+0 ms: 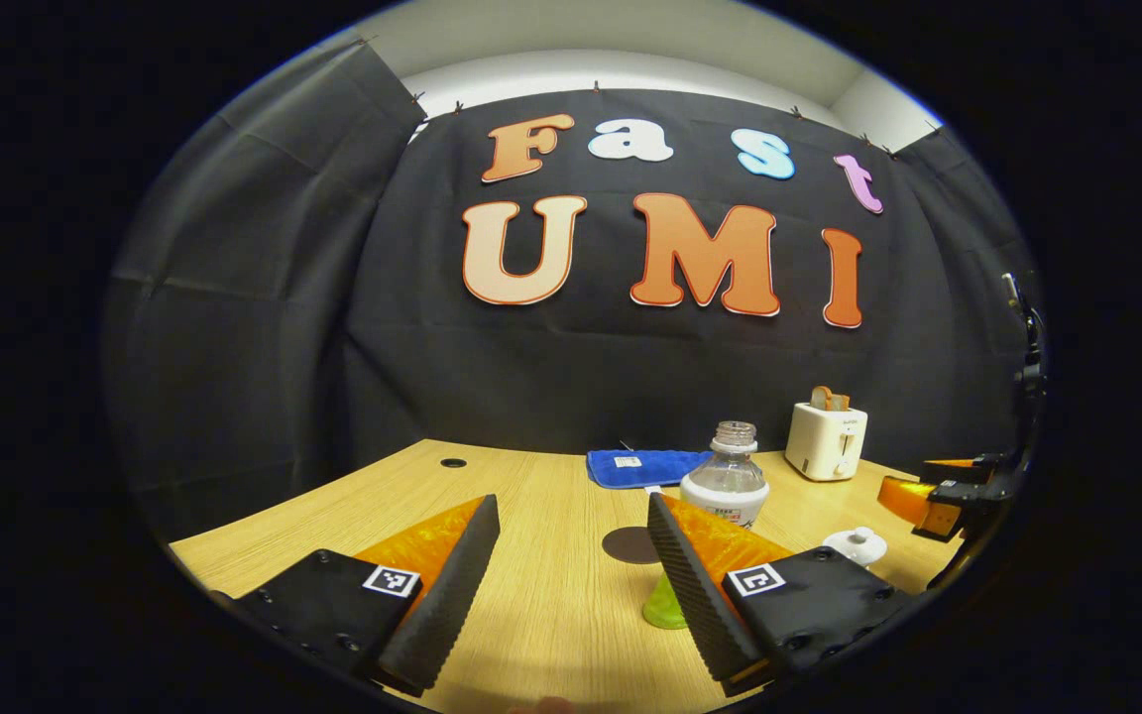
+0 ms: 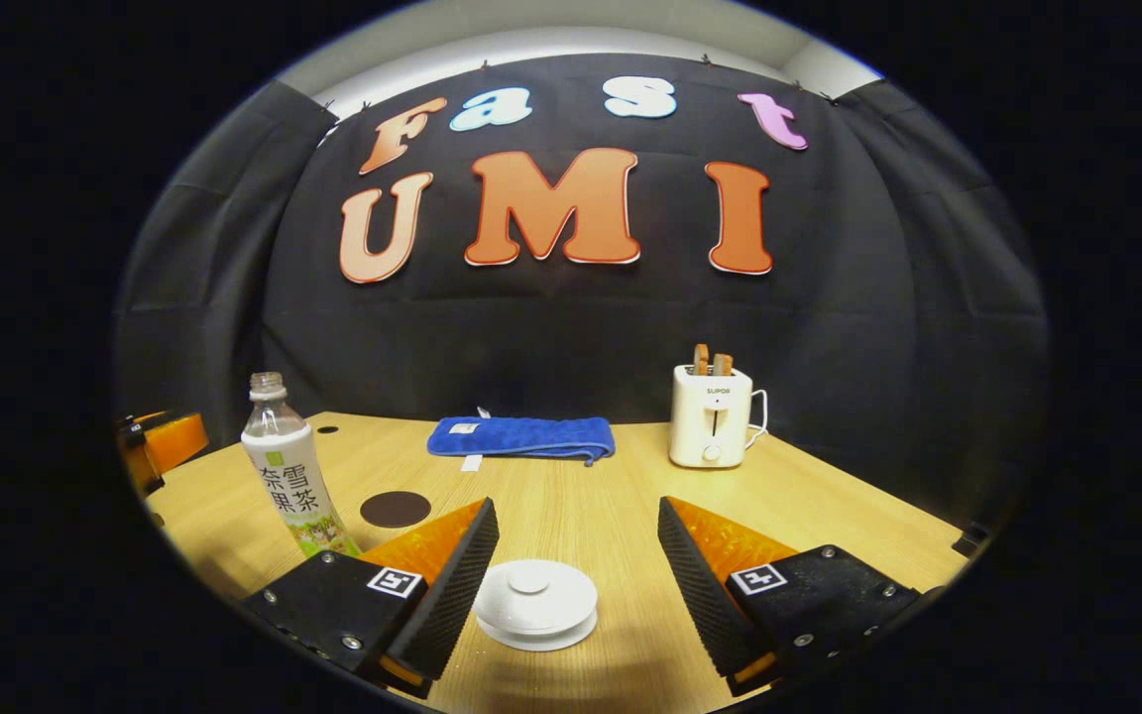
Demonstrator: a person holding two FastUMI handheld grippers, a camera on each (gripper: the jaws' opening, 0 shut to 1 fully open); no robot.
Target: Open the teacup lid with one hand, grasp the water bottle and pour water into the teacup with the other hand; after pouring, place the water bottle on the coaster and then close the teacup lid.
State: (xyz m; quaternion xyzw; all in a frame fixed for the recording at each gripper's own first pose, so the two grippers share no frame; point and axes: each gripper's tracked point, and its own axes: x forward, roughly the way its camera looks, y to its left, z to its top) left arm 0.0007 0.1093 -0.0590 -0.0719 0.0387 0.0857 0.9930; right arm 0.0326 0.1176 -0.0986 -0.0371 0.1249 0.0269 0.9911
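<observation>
- Teacup (image 2: 535,605), white with its lid (image 2: 529,579) on top, is seen low in the right gripper view, near the front edge of the wooden table (image 2: 829,516).
- It is found between the two fingers of the right gripper (image 2: 577,555), whose jaws are spread wide and are not touching it.
- Water bottle (image 2: 288,474) is seen standing upright by the left edge of the table, with no cap on it.
- A round dark coaster (image 2: 396,509) is laid just beside the bottle.
- In the left gripper view, the left gripper (image 1: 573,555) is held wide open with nothing in it, and the bottle (image 1: 727,481) is seen just past its right finger.
- A blue cloth (image 2: 521,437) and a white toaster (image 2: 711,416) are seen along the back edge.
</observation>
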